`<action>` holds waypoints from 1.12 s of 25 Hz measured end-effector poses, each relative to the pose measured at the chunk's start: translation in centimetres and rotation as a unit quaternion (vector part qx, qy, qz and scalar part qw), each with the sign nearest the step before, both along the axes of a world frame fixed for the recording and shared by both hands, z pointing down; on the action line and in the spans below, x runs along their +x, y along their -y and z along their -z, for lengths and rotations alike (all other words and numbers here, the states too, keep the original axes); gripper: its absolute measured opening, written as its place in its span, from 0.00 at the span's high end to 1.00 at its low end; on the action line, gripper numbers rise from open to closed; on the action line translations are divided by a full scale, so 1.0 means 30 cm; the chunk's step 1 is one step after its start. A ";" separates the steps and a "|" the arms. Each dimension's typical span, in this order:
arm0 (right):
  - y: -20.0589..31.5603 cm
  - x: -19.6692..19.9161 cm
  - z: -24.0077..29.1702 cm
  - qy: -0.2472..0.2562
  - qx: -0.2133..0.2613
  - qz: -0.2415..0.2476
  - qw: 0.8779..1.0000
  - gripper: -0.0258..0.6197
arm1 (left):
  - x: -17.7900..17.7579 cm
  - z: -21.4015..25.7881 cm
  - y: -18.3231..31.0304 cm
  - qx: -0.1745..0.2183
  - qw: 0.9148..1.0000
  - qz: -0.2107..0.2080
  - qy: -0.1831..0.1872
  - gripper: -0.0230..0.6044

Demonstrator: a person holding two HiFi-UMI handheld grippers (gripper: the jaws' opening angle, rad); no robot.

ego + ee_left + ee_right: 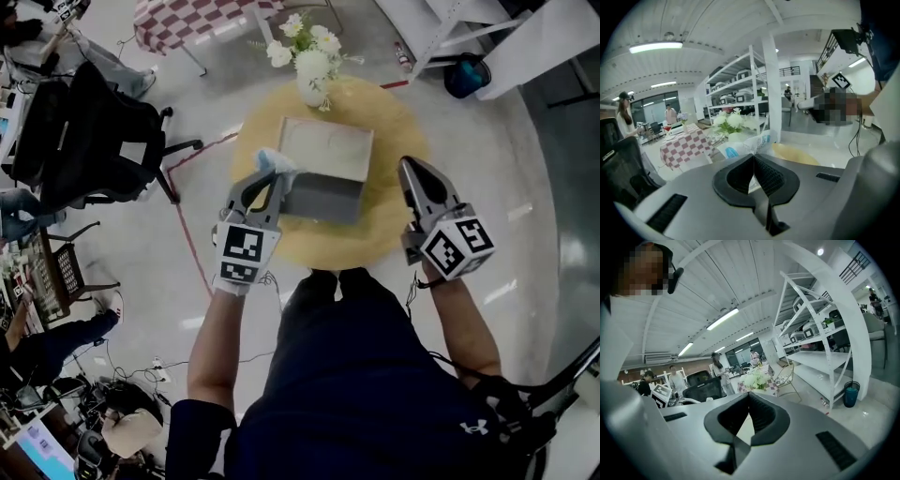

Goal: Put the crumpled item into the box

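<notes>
While the person stands at its near side, the round yellow table [394,122] takes up the middle of the pale floor and carries a grey box [323,155] near its centre. A black office chair [94,131] stands on the floor well to the left of the table. At the table's far edge, just beyond the box, is a white vase of white flowers [309,56].

The left gripper [272,178] is held at the box's near-left corner. In the left gripper view its jaws are closed tight [753,157], pinching a fold of the crumpled item [740,147] at their tips. The right gripper [410,169] hangs just right of the box, over the table's right side. In the right gripper view its jaws [749,394] meet with nothing between them.

The crumpled item [278,161], white with pale blue patches, bunches out beyond the left jaws at the box's left edge. Whether it touches the box cannot be told.
</notes>
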State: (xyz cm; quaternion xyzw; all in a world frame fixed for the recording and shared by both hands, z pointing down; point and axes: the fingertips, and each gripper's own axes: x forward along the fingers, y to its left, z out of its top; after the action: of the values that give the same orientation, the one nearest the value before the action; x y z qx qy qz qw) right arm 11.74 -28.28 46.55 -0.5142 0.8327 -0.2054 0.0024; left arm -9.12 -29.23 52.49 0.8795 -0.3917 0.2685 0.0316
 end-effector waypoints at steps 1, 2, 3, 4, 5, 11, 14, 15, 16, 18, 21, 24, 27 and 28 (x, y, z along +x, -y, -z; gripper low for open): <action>0.001 0.005 -0.007 0.000 -0.001 -0.003 1.000 0.96 | 0.012 -0.024 -0.001 -0.004 1.000 -0.012 0.010 0.93; 0.002 0.009 -0.014 0.000 -0.003 -0.005 1.000 0.96 | 0.023 -0.049 -0.004 -0.009 1.000 -0.023 0.019 0.93; 0.002 0.012 -0.020 0.000 -0.003 -0.007 1.000 0.96 | 0.033 -0.076 -0.007 -0.014 0.999 -0.034 0.029 0.93; 0.003 0.015 -0.026 0.000 -0.004 -0.008 1.000 0.96 | 0.041 -0.104 -0.011 -0.020 0.998 -0.046 0.039 0.93; 0.003 0.017 -0.032 0.000 -0.006 -0.010 1.000 0.96 | 0.049 -0.133 -0.017 -0.027 0.997 -0.057 0.050 0.93; 0.004 0.022 -0.063 0.000 -0.023 -0.015 1.000 0.96 | 0.099 -0.276 -0.053 -0.049 0.980 -0.147 0.128 0.93; 0.002 0.025 -0.071 0.001 -0.029 -0.020 0.999 0.96 | 0.118 -0.343 -0.077 -0.059 0.967 -0.193 0.159 0.93; 0.001 0.027 -0.074 0.001 -0.030 -0.022 0.999 0.96 | 0.125 -0.365 -0.087 -0.064 0.962 -0.207 0.167 0.93; 0.000 0.030 -0.076 0.001 -0.031 -0.023 0.999 0.96 | 0.132 -0.386 -0.097 -0.067 0.957 -0.222 0.176 0.93; -0.003 0.038 -0.084 -0.001 -0.033 -0.026 0.999 0.96 | 0.147 -0.426 -0.115 -0.071 0.946 -0.251 0.193 0.93; -0.007 0.048 -0.099 0.001 -0.041 -0.034 0.999 0.96 | 0.166 -0.482 -0.130 -0.075 0.930 -0.287 0.217 0.93; -0.014 0.060 -0.115 0.003 -0.047 -0.042 0.998 0.96 | 0.181 -0.531 -0.136 -0.080 0.917 -0.312 0.234 0.93; -0.019 0.067 -0.122 0.005 -0.051 -0.046 0.998 0.96 | 0.185 -0.568 -0.139 -0.090 0.908 -0.327 0.244 0.93; -0.020 0.070 -0.122 0.005 -0.052 -0.049 0.997 0.96 | 0.185 -0.578 -0.141 -0.094 0.905 -0.333 0.247 0.93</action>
State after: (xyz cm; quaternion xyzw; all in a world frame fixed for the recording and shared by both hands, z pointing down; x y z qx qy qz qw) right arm 13.82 -27.67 50.22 -0.5525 0.7949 -0.2506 -0.0103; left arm -3.56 -24.99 69.83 0.8574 -0.0445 0.5072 -0.0752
